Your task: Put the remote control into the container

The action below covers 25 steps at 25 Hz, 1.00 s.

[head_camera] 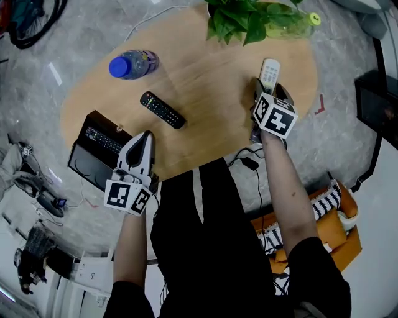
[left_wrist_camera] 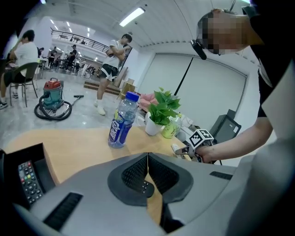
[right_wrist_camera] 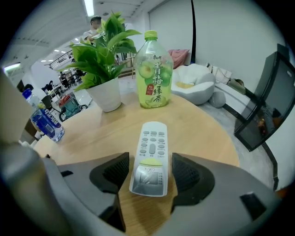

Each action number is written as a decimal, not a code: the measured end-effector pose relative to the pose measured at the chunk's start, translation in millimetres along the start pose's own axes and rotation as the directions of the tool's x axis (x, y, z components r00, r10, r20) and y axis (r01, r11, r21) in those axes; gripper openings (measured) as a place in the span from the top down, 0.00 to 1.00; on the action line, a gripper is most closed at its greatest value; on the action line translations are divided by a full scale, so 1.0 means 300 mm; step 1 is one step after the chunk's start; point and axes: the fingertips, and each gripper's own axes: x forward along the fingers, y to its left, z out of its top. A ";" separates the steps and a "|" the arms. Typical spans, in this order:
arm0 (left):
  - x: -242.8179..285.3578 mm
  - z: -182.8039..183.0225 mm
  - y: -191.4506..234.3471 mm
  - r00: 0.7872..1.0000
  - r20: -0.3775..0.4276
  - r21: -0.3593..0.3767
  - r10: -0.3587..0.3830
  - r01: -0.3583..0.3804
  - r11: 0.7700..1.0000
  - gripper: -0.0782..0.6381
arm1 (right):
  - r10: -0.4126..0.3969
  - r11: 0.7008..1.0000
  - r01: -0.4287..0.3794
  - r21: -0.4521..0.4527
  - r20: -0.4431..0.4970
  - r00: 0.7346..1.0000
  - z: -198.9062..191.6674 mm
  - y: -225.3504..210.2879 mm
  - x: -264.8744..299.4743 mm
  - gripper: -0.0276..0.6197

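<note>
A white remote control (head_camera: 270,71) lies on the round wooden table (head_camera: 205,68) at its right side. My right gripper (head_camera: 270,88) stands open around the remote's near end. In the right gripper view the remote (right_wrist_camera: 152,145) lies between the pads (right_wrist_camera: 115,170) with a gap on each side. A black remote (head_camera: 162,110) lies at the table's middle. My left gripper (head_camera: 145,138) is shut on nothing at the table's near edge, beside the black container (head_camera: 84,166). The container holds another black remote (head_camera: 102,139). The left gripper (left_wrist_camera: 147,159) shows its jaws together.
A blue-capped water bottle (head_camera: 132,64) stands at the table's far left. A potted plant (head_camera: 239,18) and a green drink bottle (head_camera: 292,25) stand at the far edge, just beyond the white remote. An orange box (head_camera: 329,230) and cables lie on the floor.
</note>
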 end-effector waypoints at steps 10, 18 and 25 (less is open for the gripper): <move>0.033 -0.011 0.001 1.000 0.000 -0.053 -0.022 0.022 0.998 0.88 | -0.014 0.996 0.022 0.087 -0.099 0.995 -0.031 -0.006 0.031 0.54; -0.001 -0.019 0.013 1.000 -0.002 -0.051 -0.020 0.020 0.999 0.88 | 0.041 0.997 -0.048 -0.065 -0.111 0.993 -0.042 0.006 0.008 0.55; -0.054 -0.038 0.032 1.000 0.006 -0.028 -0.001 0.002 1.000 0.88 | 0.156 0.919 -0.166 -0.357 -0.057 0.986 -0.063 0.235 -0.115 0.55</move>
